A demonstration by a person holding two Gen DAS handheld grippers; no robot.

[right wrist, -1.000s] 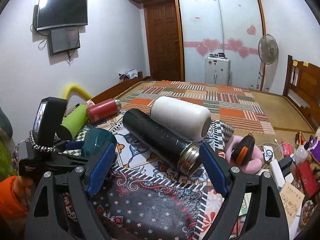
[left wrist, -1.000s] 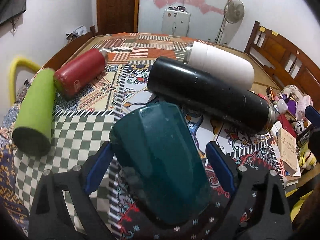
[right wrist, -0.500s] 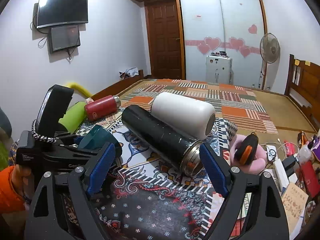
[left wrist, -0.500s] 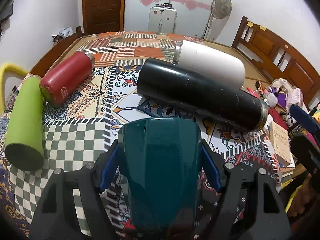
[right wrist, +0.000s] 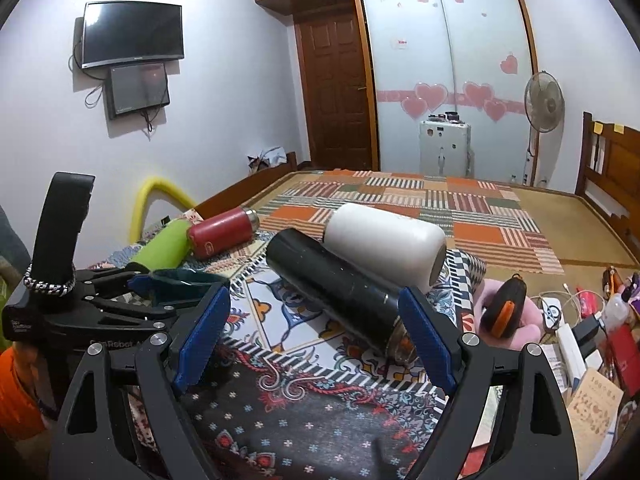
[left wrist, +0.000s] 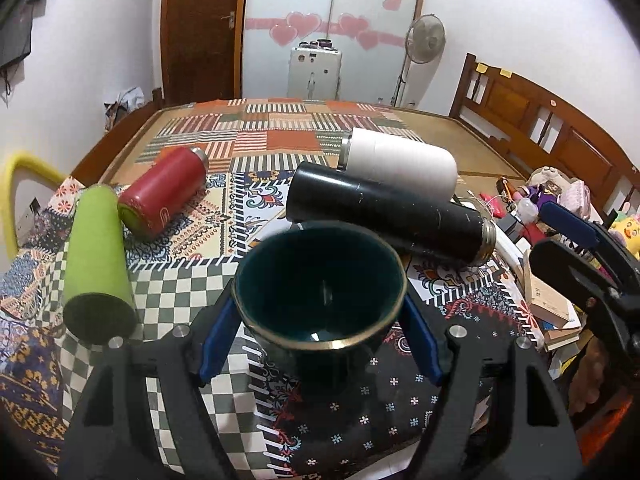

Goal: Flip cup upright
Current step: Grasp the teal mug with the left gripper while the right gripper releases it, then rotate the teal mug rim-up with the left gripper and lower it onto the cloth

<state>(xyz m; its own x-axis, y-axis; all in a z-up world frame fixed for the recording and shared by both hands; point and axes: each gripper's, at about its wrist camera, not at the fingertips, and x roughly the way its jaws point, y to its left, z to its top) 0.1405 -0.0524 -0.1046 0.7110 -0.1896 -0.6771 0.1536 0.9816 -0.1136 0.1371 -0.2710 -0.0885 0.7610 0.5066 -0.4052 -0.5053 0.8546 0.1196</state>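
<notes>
Left gripper (left wrist: 320,340): blue pads pinching dark green cup (left wrist: 318,292), mouth up, between its fingers. Right gripper (right wrist: 316,340): fingers spread wide, nothing held; black flask (right wrist: 336,292) lying just ahead between them.

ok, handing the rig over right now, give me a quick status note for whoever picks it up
Left claw: shut on the dark green cup, blue pads on either side of its wall.
Right claw: open, holds nothing, pointed toward the black flask.
Cup: mouth now faces up, gold rim level-ish; whether its base touches the patterned cloth cannot be told.
Other things lying on their sides on the cloth: black flask, white flask against it, red bottle, lime bottle.
Done: the flip itself looks complete.
Left: probably set the cup down, open the left claw, back off.
</notes>
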